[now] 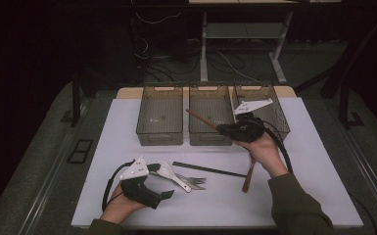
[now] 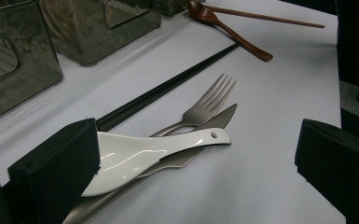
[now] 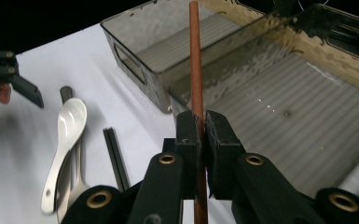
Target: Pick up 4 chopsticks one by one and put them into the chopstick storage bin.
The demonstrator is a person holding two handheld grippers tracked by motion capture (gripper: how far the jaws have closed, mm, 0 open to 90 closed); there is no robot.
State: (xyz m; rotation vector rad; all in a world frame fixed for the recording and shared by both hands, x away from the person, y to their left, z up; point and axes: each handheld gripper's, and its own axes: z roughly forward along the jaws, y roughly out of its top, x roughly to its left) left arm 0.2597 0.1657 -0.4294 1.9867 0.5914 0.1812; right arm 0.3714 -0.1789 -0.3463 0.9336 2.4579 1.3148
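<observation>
brown chopstick [image 3: 196, 60], clamped in right hand-held gripper [image 3: 203, 128], over middle bin [image 1: 210, 115]

Three bins [image 1: 159, 117], one white spoon [image 1: 169, 172], one fork [image 1: 192, 179], one knife [image 2: 205, 125], one brown spoon [image 1: 247, 177], one brown chopstick [image 1: 201, 120], black chopsticks [image 1: 208, 169], two grippers [image 1: 144, 188].

white spoon [image 2: 144, 154] on fork [image 2: 205, 105], knife [image 2: 217, 121] | black chopsticks [image 1: 208, 169] | wooden spoon [image 2: 228, 30]

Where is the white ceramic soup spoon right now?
In the high view the white ceramic soup spoon lies at the table's front left, on top of the metal fork and knife, just beside the left tongs and in front of the black chopsticks.
</observation>
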